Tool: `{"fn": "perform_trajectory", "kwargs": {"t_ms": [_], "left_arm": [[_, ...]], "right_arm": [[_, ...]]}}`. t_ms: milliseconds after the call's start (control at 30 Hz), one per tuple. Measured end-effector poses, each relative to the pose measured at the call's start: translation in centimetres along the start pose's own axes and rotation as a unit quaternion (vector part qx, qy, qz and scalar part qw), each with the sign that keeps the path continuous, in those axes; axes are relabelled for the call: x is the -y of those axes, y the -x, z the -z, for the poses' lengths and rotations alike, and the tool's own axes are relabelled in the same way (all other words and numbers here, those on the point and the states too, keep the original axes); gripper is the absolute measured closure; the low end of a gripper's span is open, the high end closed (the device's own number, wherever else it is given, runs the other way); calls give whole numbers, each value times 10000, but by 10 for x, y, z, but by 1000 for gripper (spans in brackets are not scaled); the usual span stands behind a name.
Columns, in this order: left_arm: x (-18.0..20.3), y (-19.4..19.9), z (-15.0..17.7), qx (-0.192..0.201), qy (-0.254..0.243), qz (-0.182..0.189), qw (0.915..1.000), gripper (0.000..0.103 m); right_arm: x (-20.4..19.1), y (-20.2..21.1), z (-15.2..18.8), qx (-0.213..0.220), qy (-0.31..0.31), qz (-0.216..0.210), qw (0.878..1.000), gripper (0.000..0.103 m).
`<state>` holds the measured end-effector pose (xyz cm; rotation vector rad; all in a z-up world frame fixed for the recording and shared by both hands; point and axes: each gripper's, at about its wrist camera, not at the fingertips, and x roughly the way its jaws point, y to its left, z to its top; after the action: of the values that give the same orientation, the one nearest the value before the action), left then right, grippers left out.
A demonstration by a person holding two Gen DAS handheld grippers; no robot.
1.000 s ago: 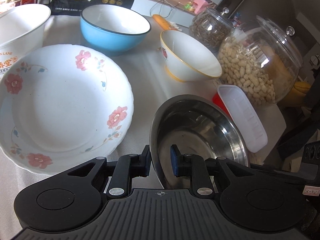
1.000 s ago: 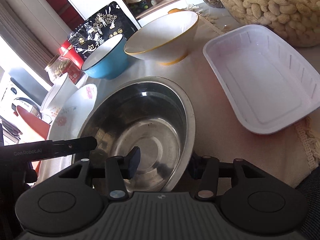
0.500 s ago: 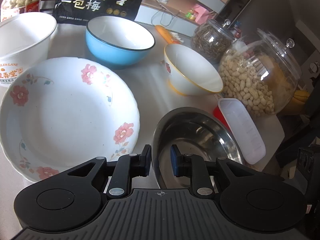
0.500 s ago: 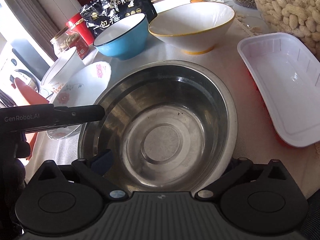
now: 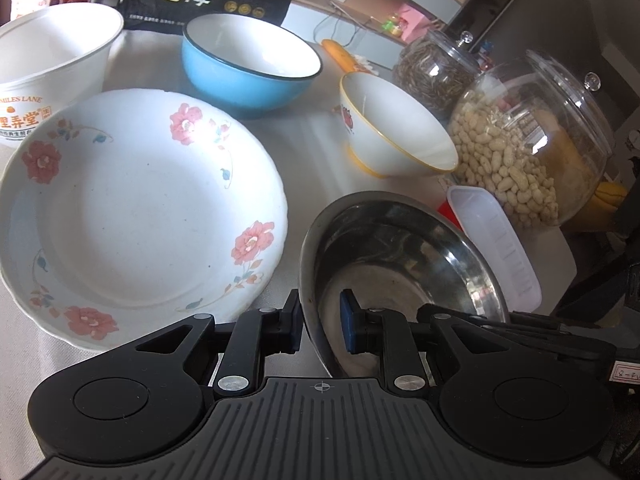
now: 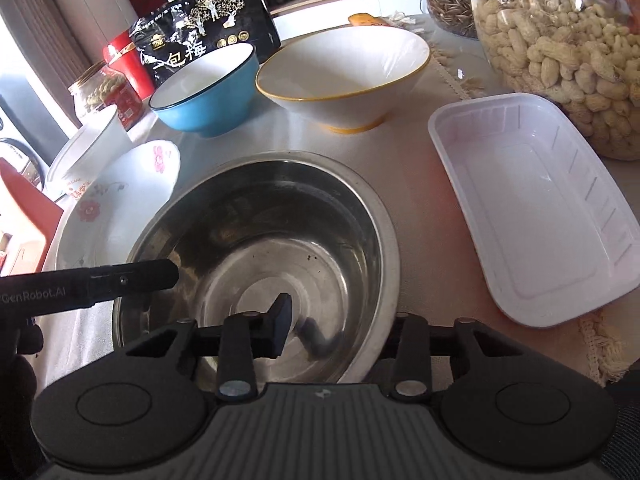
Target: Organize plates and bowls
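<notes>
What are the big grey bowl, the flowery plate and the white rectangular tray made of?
The grey bowl looks like stainless steel: shiny, with dull reflections. The flowery plate seems glazed ceramic, glossy white with printed pink flowers, though it could be melamine. The rectangular tray looks like thin moulded plastic, with ribbed walls.

Bare tabletop [image 6: 412,184] lies between steel bowl [image 6: 280,240] and white tray [image 6: 532,216]; floral plate [image 5: 132,212] crowds the bowl's other side.

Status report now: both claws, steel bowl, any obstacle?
Left claw clamps steel bowl rim. Right claw just closing on near rim. Floral plate alongside.
</notes>
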<state>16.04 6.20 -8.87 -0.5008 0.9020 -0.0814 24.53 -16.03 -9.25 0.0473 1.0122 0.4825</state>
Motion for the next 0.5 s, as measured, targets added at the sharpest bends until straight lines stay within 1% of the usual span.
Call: {"fn": "perform_trajectory", "kwargs": {"t_ms": [33, 133, 167, 200, 267, 333, 400, 500], "left_arm": [[0, 5, -1, 105, 11, 83, 9999, 82], [-1, 34, -7, 600, -11, 387, 9974, 79], [-4, 45, -11, 795, 24, 417, 9960, 79], [-8, 55, -14, 971, 72, 366, 9946, 81], [-22, 69, -19, 1253, 212, 159, 9918, 81], [-43, 76, -20, 1338, 465, -112, 9899, 81], [-66, 79, -17, 1348, 758, -410, 9871, 81], [-93, 82, -10, 1378, 1000, -809, 9821, 81]], "right_arm": [[-2, 4, -3, 103, 18, 19, 9999, 69], [-17, 20, -15, 617, 219, 201, 9977, 69], [-26, 27, -22, 821, 289, 232, 9959, 68], [-32, 31, -28, 953, 296, 185, 9948, 67], [-48, 33, -41, 1100, 320, -49, 9934, 67], [-66, 25, -49, 1091, 412, -250, 9929, 67], [-90, 5, -52, 947, 592, -407, 9929, 67], [-122, -25, -49, 632, 870, -546, 9927, 67]]}}
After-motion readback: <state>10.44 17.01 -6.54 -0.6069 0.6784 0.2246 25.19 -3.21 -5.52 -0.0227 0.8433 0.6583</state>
